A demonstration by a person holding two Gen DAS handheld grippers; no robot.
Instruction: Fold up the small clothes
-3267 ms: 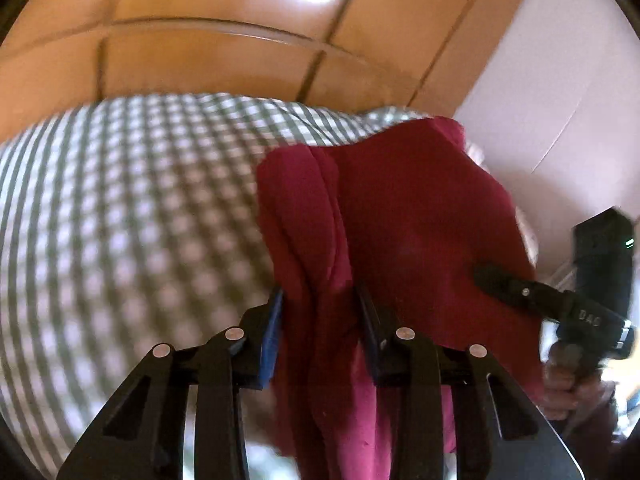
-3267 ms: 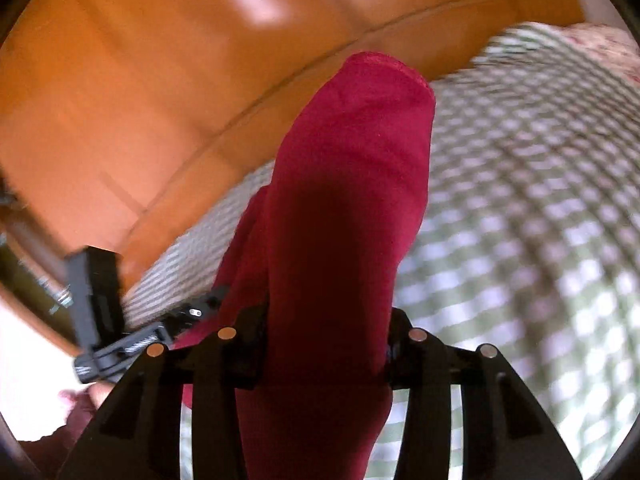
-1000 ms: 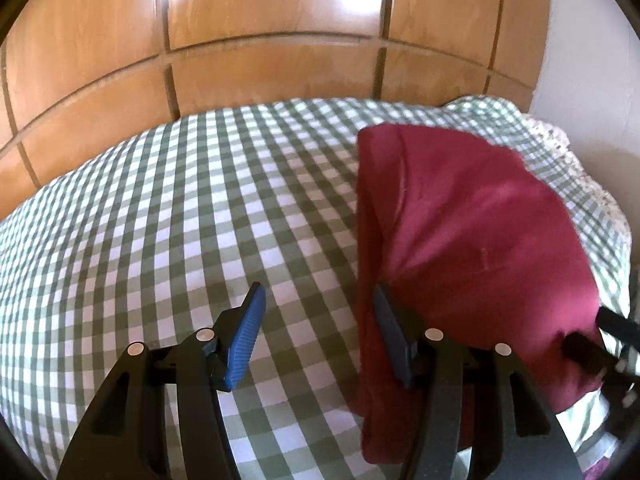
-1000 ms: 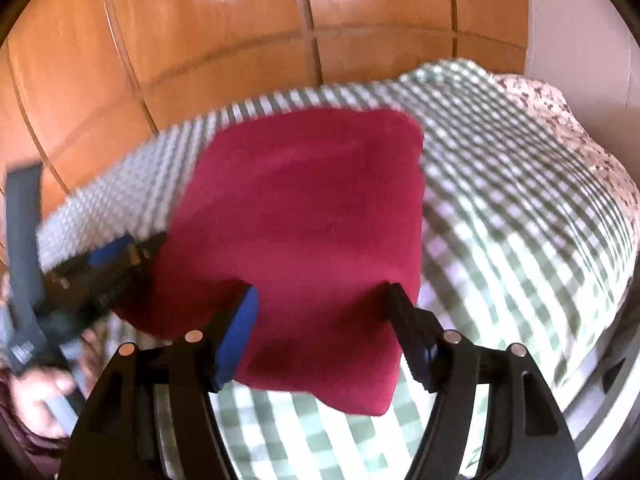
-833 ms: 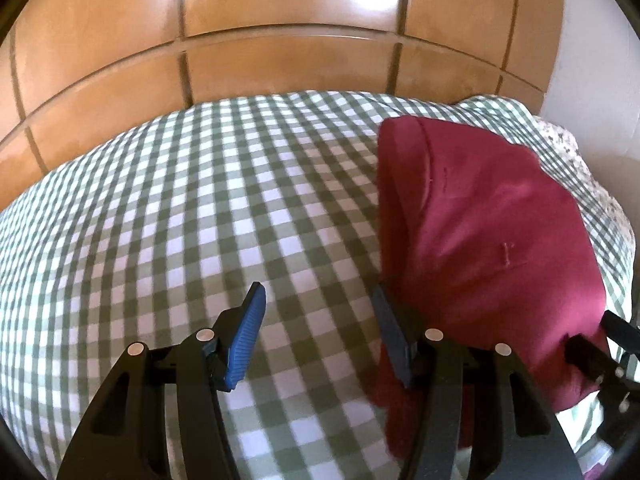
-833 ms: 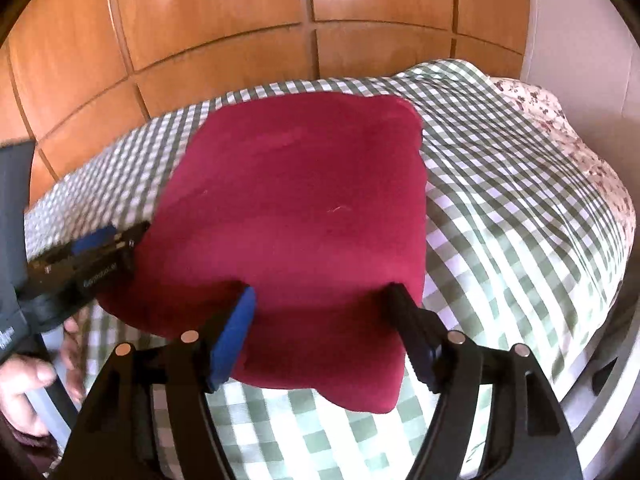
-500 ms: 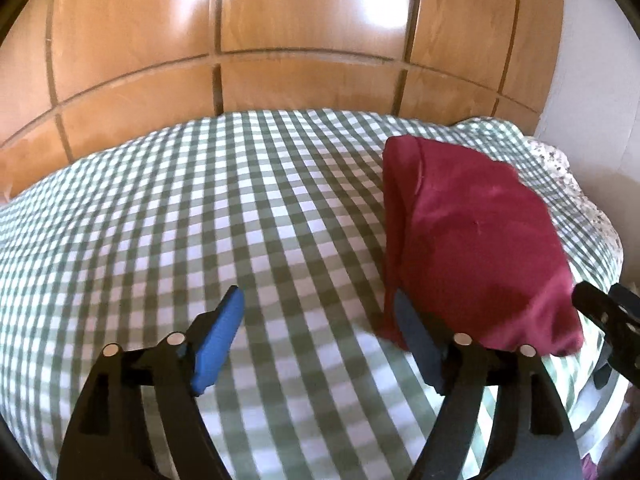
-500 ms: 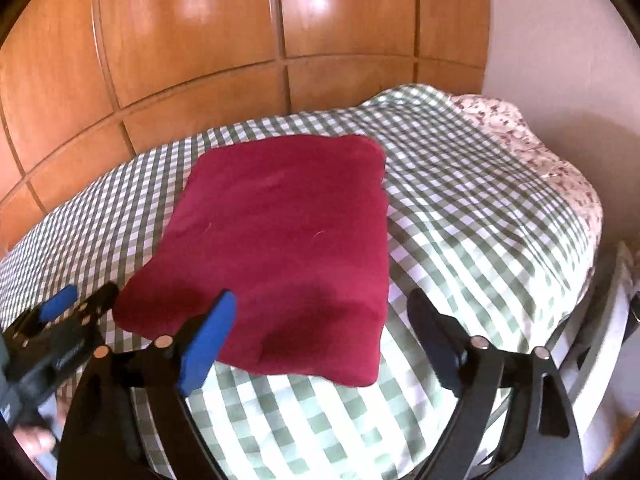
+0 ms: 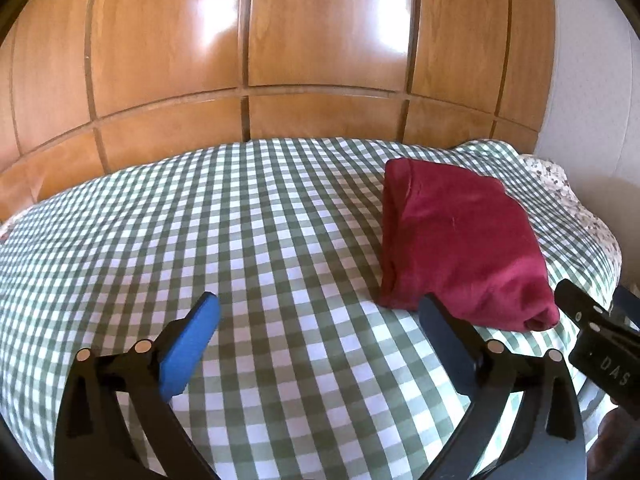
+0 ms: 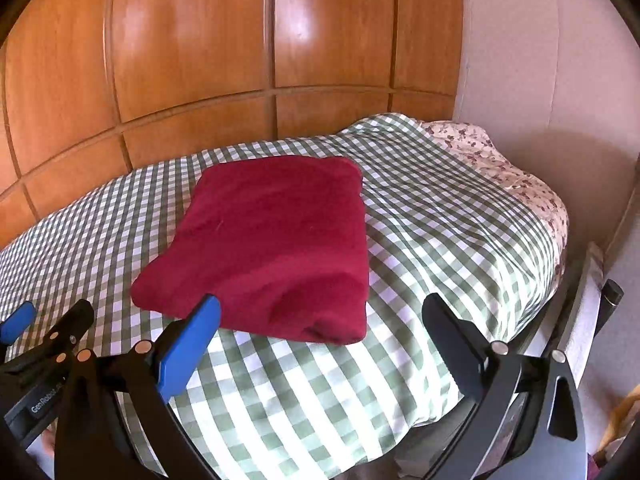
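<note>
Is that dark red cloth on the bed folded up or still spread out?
Folded. The red cloth lies as a compact rectangular pad on the checked bedspread, with doubled layers showing along its near edge. Neither gripper touches it.

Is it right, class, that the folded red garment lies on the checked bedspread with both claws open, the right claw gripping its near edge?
Not quite. The right claw grips nothing: the right wrist view shows it open, short of the red garment lying free on the checked bedspread. The left claw is open too.

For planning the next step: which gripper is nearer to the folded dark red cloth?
Right, slightly. The right gripper faces the folded dark red cloth directly; the left gripper sits off its left edge.
</note>
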